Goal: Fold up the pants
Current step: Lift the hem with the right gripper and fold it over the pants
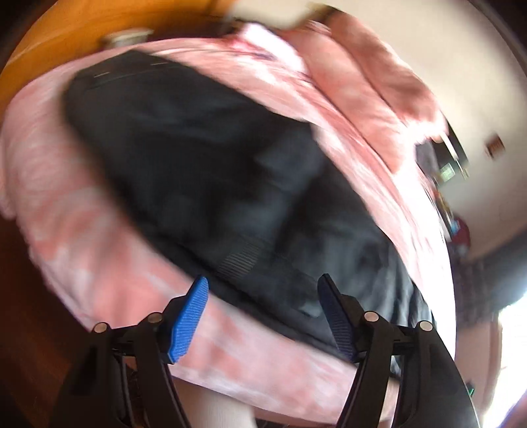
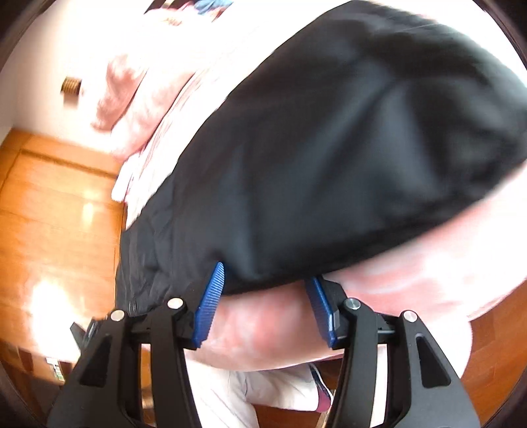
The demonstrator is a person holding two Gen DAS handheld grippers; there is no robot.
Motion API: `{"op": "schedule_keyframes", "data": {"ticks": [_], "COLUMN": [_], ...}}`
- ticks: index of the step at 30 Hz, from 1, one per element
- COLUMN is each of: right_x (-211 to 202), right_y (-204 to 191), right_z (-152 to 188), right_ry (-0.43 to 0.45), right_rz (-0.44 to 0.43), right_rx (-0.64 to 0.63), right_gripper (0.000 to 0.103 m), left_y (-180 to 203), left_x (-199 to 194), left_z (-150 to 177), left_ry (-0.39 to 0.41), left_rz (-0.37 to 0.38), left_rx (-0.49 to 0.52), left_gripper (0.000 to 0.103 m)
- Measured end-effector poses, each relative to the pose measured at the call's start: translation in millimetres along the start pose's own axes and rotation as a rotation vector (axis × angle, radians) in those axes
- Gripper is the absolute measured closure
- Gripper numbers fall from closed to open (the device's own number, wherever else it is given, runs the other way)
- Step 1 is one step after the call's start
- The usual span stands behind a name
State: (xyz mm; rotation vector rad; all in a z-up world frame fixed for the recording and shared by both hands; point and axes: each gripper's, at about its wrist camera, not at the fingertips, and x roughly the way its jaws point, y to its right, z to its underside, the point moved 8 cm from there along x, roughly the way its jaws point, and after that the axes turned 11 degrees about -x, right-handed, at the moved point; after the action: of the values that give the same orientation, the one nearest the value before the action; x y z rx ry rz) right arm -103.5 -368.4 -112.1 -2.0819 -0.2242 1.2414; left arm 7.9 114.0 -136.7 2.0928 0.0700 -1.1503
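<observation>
Blue ribbed pads line both claws, and each claw stands spread with nothing pinched between its fingers. Nearest the left claw (image 1: 263, 316), a pink-and-white mottled bedspread (image 1: 82, 237) runs under the fingertips, and the edge of the dark pants (image 1: 197, 158) begins just past and between them, with a ribbed band of the garment (image 1: 243, 256) lying a little ahead of the gap. Beyond that the pants stretch away from the claw across the bed, their far end showing thin pale stitch lines, though blur hides the detail. Farther off, to the right of the claw's line, a pink pillow (image 1: 369, 75) rests on the bedspread, and a wooden panel (image 1: 66, 29) rises behind the bed to the upper left. For the right claw (image 2: 266, 299), the bedspread (image 2: 263, 326) bulges between the fingers, and the black pants (image 2: 329, 148) lie immediately ahead, their hem touching or just over both fingertips. Left of this claw the pants drape over the bed's edge above a glossy wooden floor (image 2: 49, 230). A pink pillow (image 2: 125, 95) sits farther away, upper left.
</observation>
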Motion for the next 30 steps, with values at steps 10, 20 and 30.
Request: {"op": "schedule_keyframes", "data": {"ticks": [10,20,30], "right_x": [-19,-40,-75], "right_y": [36,40,66], "right_z": [-33,-75,-106], "right_ry": [0.134,0.264,0.298], "right_rz": [-0.062,-0.043,0.167], "right_rx": [0.187,0.166,0.033], "right_gripper": [0.059,0.093,0.096], "left_y": [113,115,149], "left_x": [78,85,99], "left_z": [107,108,138], "left_ry": [-0.171,-0.174,-0.230], "left_rz": [0.031,0.010,0.107], "left_rx": [0.271,0.280,0.318], "left_gripper": [0.037,0.037,0.036]}}
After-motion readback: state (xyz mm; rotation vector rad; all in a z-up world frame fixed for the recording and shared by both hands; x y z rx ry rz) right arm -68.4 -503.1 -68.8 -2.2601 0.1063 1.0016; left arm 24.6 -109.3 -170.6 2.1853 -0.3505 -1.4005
